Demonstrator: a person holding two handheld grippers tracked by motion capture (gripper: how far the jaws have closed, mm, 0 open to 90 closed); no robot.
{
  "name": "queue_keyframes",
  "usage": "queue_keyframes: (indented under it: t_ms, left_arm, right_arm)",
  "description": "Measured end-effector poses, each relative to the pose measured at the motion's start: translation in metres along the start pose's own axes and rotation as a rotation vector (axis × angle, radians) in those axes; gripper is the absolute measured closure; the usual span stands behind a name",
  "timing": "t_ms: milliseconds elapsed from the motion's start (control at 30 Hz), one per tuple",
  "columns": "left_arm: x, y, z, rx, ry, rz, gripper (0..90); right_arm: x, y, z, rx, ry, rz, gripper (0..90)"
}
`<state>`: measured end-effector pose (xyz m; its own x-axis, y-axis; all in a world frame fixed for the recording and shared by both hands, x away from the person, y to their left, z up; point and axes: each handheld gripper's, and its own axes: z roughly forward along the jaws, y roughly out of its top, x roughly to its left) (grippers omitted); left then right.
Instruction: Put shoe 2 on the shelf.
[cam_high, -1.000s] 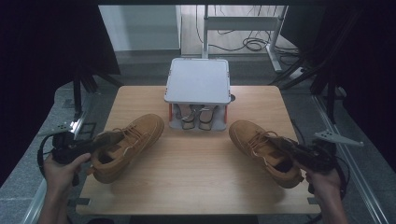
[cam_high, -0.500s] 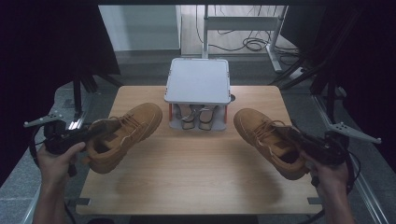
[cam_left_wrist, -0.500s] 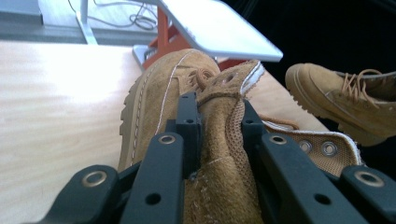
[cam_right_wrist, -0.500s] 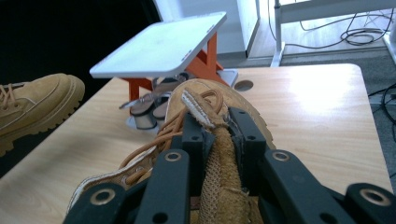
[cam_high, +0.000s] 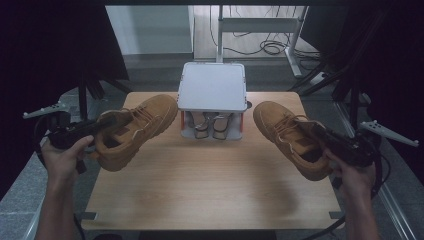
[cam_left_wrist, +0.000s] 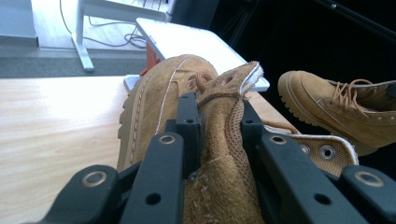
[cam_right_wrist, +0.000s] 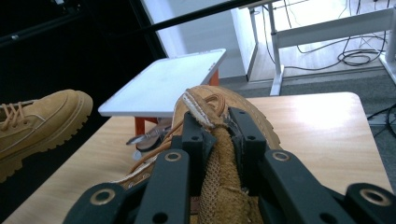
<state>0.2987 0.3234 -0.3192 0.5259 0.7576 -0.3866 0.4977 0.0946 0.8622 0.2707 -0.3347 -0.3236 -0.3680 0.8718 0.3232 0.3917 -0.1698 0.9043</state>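
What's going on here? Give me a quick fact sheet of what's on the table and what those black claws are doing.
left gripper: shut on the left boot, at its heel collar
right gripper: shut on the right boot, at its heel collar
boots: tan, laced, toes toward the rack
centre: white-topped rack with sandals underneath
surface: wooden table

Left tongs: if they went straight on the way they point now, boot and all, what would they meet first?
Probably the small white rack mid-table: the left tongs point past their boot toward its near corner. Depth is unclear; they might pass beside it toward the other boot.
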Motion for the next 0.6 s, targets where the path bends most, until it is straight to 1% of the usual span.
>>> queue_keyframes:
  t_ms: [133,333,533,567,600]
  left_arm:
    - [-0.003,0.011,0.004,-0.012,-0.005,0.003,77.0]
    - [-0.008,0.030,0.018,-0.024,-0.019,-0.004,76.9]
    - [-0.009,0.048,0.037,-0.043,-0.036,-0.031,76.9]
    - [-0.009,0.048,0.037,-0.043,-0.036,-0.031,76.9]
    - [-0.010,0.053,0.044,-0.047,-0.041,-0.042,76.9]
  right_arm:
    - [0.003,0.009,0.006,-0.010,0.006,0.006,77.9]
    - [0.010,0.024,0.017,-0.027,0.017,0.013,77.9]
    - [0.019,0.041,0.032,-0.044,0.018,0.018,77.9]
    - [0.020,0.044,0.034,-0.044,0.020,0.023,77.9]
    - [0.021,0.047,0.037,-0.046,0.016,0.021,77.9]
